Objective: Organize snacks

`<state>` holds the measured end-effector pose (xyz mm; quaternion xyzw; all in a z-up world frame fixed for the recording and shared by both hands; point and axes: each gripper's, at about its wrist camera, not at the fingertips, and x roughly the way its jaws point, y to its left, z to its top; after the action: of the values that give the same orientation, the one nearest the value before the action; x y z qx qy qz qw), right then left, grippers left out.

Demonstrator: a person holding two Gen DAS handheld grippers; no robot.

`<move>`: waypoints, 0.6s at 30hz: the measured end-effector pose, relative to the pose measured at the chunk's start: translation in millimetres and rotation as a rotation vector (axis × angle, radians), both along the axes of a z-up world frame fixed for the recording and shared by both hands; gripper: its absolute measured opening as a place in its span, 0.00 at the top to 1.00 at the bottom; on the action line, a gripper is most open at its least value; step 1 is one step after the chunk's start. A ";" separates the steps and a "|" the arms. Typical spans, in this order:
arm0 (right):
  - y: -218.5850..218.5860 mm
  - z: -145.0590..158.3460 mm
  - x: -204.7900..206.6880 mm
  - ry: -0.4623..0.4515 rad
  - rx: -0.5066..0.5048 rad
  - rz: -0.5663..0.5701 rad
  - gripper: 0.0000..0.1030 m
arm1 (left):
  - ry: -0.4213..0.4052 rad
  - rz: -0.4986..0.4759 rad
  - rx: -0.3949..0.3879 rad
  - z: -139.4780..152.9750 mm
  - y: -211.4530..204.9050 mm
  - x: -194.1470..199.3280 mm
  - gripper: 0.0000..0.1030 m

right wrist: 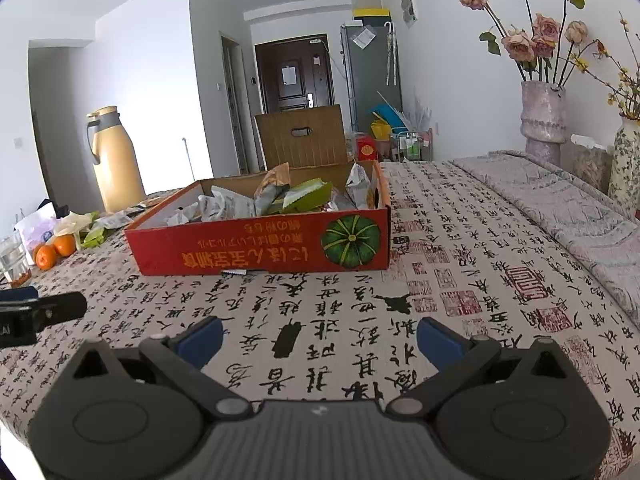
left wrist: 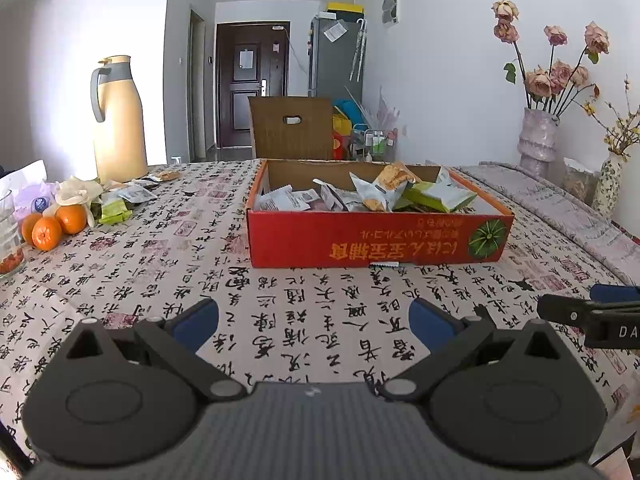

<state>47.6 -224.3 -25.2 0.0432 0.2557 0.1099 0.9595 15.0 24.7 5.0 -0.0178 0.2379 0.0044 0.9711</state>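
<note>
Looking along the left gripper (left wrist: 314, 322), its two blue-padded fingers (left wrist: 196, 322) are spread wide over the calligraphy tablecloth (left wrist: 160, 264) with nothing between them. Ahead sits a shallow red cardboard box (left wrist: 360, 240) with a green pumpkin printed on its front wall; snack packets (left wrist: 384, 192), white, green and orange, are heaped inside it. More loose packets (left wrist: 128, 196) lie far off to the left on the cloth, near three oranges (left wrist: 52, 226) and a cream thermos jug (left wrist: 118, 120). The tip of the right gripper (left wrist: 588, 316) pokes in at the right edge.

From the right wrist, the right gripper (right wrist: 320, 340) is likewise parted wide and empty above the cloth. The same red box (right wrist: 260, 248) stands ahead and to the left, packets (right wrist: 280, 196) piled within. A vase of dried roses (right wrist: 544, 120) stands at the far right, and the left gripper's finger (right wrist: 40, 312) shows at the left edge.
</note>
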 end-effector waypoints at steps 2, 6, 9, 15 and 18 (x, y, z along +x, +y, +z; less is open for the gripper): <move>-0.1 -0.1 -0.4 0.000 0.001 0.001 0.00 | 0.001 -0.002 0.001 -0.2 -0.7 -0.7 0.00; 0.0 -0.3 -0.5 0.001 0.001 0.001 0.00 | 0.002 -0.004 0.001 -0.1 -1.5 -1.0 0.00; 0.0 -2.2 -1.7 0.003 0.000 0.001 0.00 | 0.001 -0.006 0.001 -0.2 -2.0 -1.5 0.00; 0.5 -3.0 -2.2 0.004 0.000 0.001 0.00 | 0.002 -0.007 0.001 -0.2 -2.4 -1.8 0.00; 0.7 -3.2 -2.5 0.005 -0.001 0.001 0.00 | 0.004 -0.006 0.003 -1.0 -2.9 -2.0 0.00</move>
<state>45.1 -223.6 -28.4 0.0429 0.2583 0.1103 0.9588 13.0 21.8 4.0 -0.0155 0.2401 0.0019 0.9706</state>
